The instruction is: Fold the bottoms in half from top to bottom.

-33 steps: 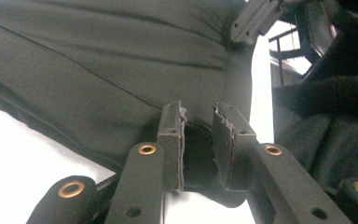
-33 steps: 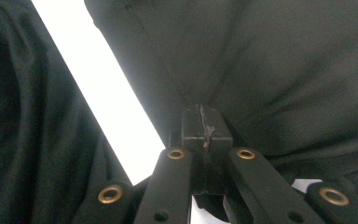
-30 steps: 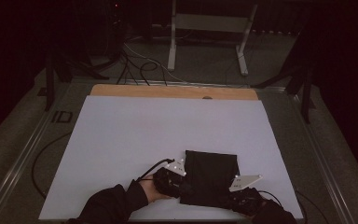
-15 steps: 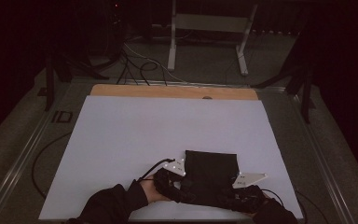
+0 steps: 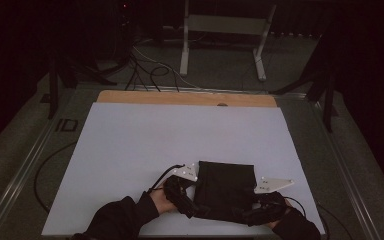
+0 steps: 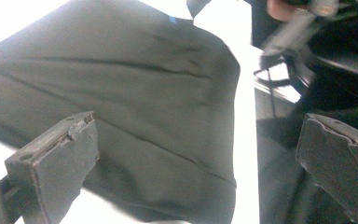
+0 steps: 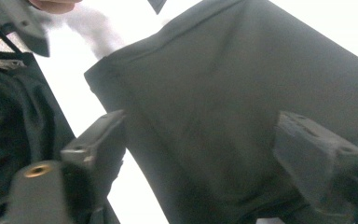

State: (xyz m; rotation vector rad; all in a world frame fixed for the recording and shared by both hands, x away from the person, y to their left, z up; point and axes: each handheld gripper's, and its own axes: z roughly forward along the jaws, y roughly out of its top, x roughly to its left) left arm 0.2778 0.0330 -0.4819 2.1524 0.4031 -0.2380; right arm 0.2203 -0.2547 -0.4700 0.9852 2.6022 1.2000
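A folded black cloth (image 5: pixel 226 187) lies flat on the white table sheet (image 5: pixel 155 145), close to the near edge. My left gripper (image 5: pixel 195 204) sits at its near left corner and my right gripper (image 5: pixel 252 212) at its near right corner. In the left gripper view the jaws (image 6: pixel 198 123) stand wide apart above the cloth (image 6: pixel 121 70) without pressing it. The right gripper view shows the same: jaws (image 7: pixel 200 121) spread wide over the dark fabric (image 7: pixel 242 70). Both pairs of jaws have just been opening, with the cloth below them, not clamped.
A wooden strip (image 5: pixel 180 97) runs along the table's far edge. Beyond it, on the floor, stand a metal frame (image 5: pixel 220 30) and loose cables (image 5: pixel 145 70). Dark sleeves come in from the bottom edge. The white sheet stretches bare beyond the cloth.
In the high view both hands stay at the cloth's near corners and the cloth keeps its place; no clear shift shows.
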